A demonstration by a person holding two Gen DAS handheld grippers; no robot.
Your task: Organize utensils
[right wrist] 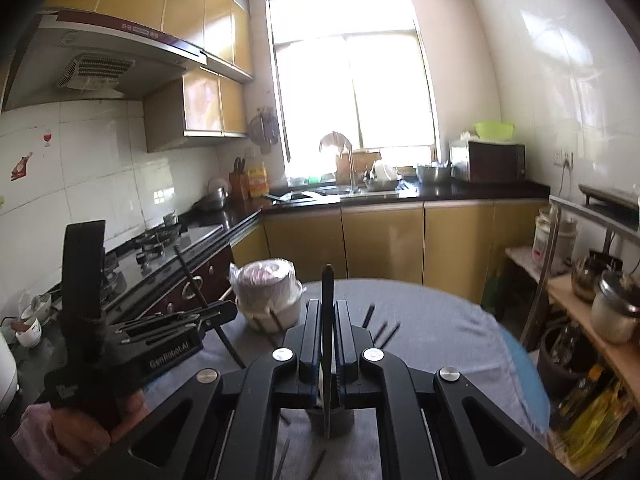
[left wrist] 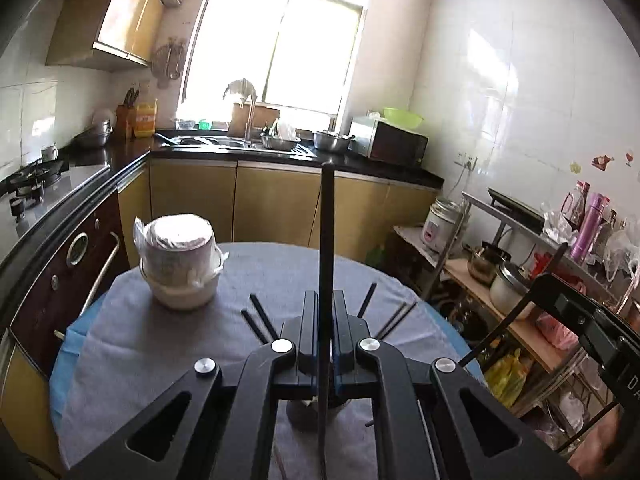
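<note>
Currently one black chopstick stands upright, clamped in the left gripper fingers; another chopstick is pinched by the right gripper. Loose chopsticks lie on the cloth-covered worktop near stacked bowls.

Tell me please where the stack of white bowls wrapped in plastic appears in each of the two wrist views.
Left wrist view: the stack of bowls stands left of centre, on the far left part of the round table.
Right wrist view: the stack of bowls sits just left of centre, behind the left gripper.
Shared landmark: the bright window above the sink.
</note>
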